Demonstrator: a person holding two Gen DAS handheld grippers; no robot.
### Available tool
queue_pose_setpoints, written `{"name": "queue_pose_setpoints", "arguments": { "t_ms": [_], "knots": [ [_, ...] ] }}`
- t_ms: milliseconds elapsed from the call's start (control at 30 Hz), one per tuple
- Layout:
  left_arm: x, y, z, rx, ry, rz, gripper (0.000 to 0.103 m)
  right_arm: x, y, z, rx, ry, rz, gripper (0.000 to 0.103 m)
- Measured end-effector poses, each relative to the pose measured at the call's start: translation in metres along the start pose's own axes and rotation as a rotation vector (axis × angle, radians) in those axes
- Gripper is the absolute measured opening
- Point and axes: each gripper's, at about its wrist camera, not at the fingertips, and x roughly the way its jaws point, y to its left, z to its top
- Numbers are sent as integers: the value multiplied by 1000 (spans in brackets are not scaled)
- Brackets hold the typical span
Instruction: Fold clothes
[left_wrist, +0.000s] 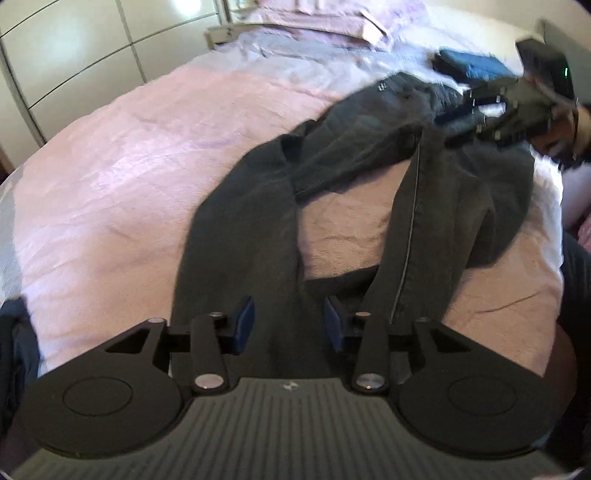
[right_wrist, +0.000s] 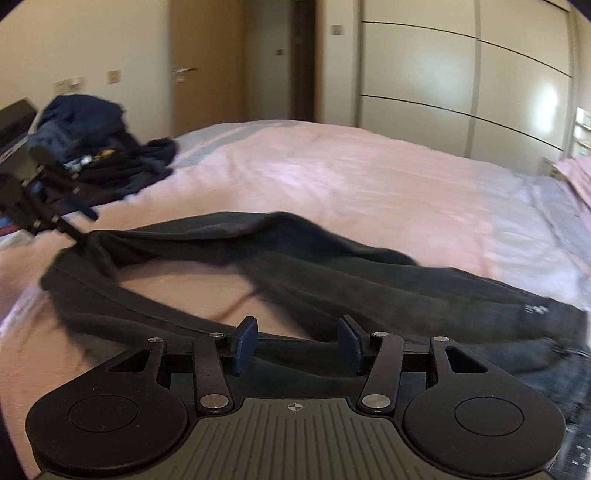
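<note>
Two hand-held grippers hover over dark trousers (left_wrist: 251, 206) sprawled across a pink-covered bed (left_wrist: 110, 147). The left hand-held gripper (left_wrist: 290, 325) has its blue pads apart above one trouser leg, nothing clamped. The right hand-held gripper (right_wrist: 297, 345) likewise stands parted above the cloth, gripping nothing. A heap of dark blue clothes (right_wrist: 99, 147) lies beyond.
</note>
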Motion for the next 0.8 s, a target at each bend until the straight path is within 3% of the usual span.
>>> {"name": "queue_pose_setpoints", "arguments": {
  "t_ms": [100, 200, 267, 333, 400, 433, 533, 700, 800],
  "knots": [
    [-6, -4, -17, -24, 15, 35, 42, 11, 18, 1, -36, -5, 30, 52],
    [-7, -11, -31, -103, 18, -3, 42, 20, 33, 4, -45, 10, 60, 52],
    [-6, -18, -35, -138, 4, -26, 56, 21, 42, 6, -62, 8, 75, 52],
    [5, -28, -39, -98, 46, 46, 55, 21, 51, 6, -85, 5, 83, 52],
    [16, -29, -42, -60, 101, 100, 30, 23, 58, 3, -97, 15, 89, 52],
    [19, -28, -44, -48, 121, 125, 11, 25, 60, 1, -101, 22, 94, 52],
    [1, 0, -31, -60, 81, 189, 7, 30, 65, -2, -126, 34, 90, 52],
    [-21, 83, 18, -53, 3, 468, 7, 39, 67, -2, -150, 39, 84, 52],
    [-11, 132, 44, -82, -33, 700, 24, 43, 66, -3, -144, 35, 85, 52]
  ]
}}
